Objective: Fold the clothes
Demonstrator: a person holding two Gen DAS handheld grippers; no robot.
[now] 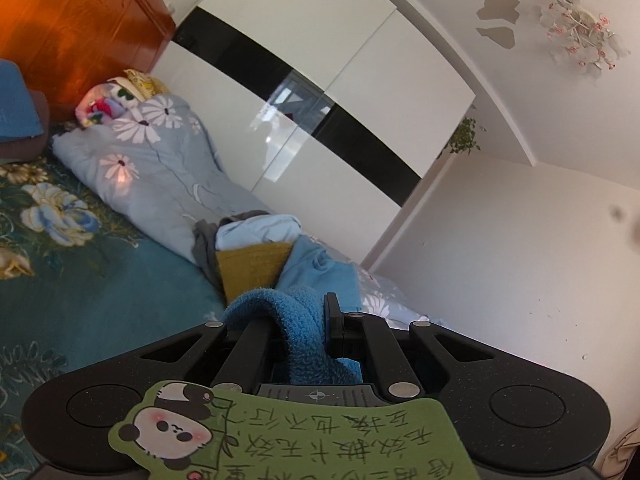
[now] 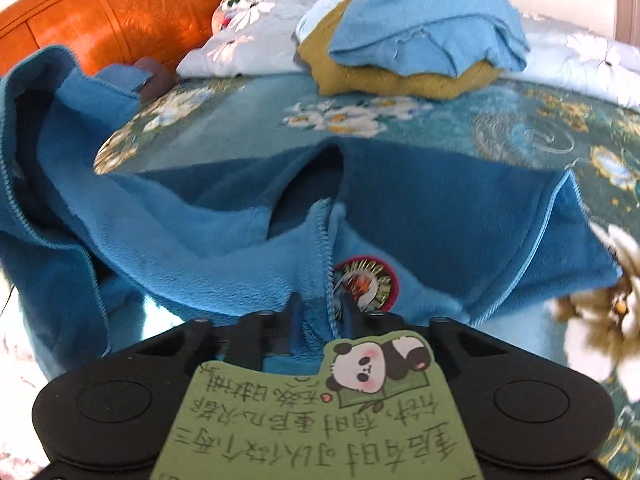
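A blue fleece zip jacket (image 2: 440,216) lies on the teal floral bedspread (image 2: 500,128), with a round embroidered badge (image 2: 366,280) beside its zipper (image 2: 326,248). My right gripper (image 2: 321,306) points down at the front edge, shut on the zipper hem next to the badge. The jacket's left side (image 2: 60,140) is raised and hangs in folds. In the left wrist view, my left gripper (image 1: 296,320) is shut on a bunched loop of the same blue fleece (image 1: 304,344), held above the bed. The jaw tips are buried in fabric.
A pile of clothes, mustard yellow under light blue (image 2: 400,52), sits at the far side of the bed, also visible as the stack (image 1: 256,264). A grey flowered quilt (image 1: 152,160) lies along the white and black wardrobe (image 1: 320,92). An orange wooden headboard (image 2: 140,12) is behind.
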